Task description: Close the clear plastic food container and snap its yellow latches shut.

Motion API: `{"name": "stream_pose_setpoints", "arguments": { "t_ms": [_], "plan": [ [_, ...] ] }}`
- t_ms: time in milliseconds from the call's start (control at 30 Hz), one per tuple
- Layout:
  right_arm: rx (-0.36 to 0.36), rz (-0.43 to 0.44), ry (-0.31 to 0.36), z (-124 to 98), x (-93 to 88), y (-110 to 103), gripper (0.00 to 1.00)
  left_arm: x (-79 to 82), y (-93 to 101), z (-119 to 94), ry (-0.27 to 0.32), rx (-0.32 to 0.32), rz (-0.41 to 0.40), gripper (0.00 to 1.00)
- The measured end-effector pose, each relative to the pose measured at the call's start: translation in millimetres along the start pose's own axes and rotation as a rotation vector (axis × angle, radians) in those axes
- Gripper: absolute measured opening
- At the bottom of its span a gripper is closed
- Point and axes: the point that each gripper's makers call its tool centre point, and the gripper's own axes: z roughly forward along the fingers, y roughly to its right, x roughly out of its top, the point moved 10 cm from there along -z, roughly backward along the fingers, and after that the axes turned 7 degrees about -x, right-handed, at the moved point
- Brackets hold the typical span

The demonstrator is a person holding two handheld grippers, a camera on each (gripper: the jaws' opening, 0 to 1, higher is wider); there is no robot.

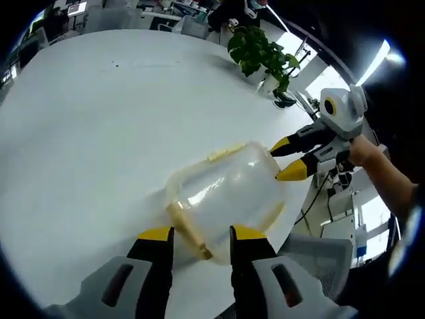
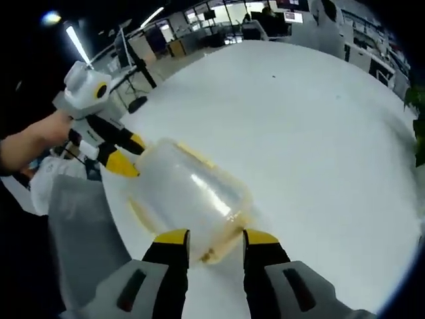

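The clear container (image 1: 222, 199) on the white tabletop (image 1: 99, 133) looks light, thin and slippery. Both tools, left (image 1: 199, 234) and right (image 2: 214, 238), are wide open at its ends; better press the yellow latch (image 1: 188, 231).

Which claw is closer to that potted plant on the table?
Right. The right claw is at the container's end facing the plant; the left claw straddles the opposite end, farther away.

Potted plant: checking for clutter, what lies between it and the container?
Bare white table separates the potted plant from the container, in the left gripper view.
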Motion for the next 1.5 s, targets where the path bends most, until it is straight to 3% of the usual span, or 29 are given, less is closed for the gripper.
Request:
{"name": "stream_pose_setpoints", "arguments": {
  "t_ms": [233,800,1033,1067,1167,1500],
  "plan": [
    [0.014,0.04,-0.02,1.3,0.1,1.5,0.3,-0.3,-0.2,1.8,0.003,-0.01,-0.051,0.32],
    [-0.002,0.049,-0.049,2.5,1.3,-2.7,0.25,0.8,-1.1,4.7,0.011,-0.012,-0.061,0.29],
    [-0.014,0.068,-0.045,0.9,5.1,-3.5,0.22,3.8,1.3,2.8,0.004,-0.004,-0.068,0.27],
    [-0.018,0.075,-0.036,1.0,5.5,-3.6,0.22,0.7,0.3,0.1,-0.025,-0.009,-0.064,0.26],
    [-0.021,0.076,-0.051,-0.6,8.4,-5.6,0.22,2.9,2.2,3.5,-0.002,0.033,-0.092,0.25],
    [-0.019,0.089,-0.055,0.2,1.8,-5.7,0.23,2.9,3.9,5.6,-0.001,0.033,-0.098,0.27]
  ]
}}
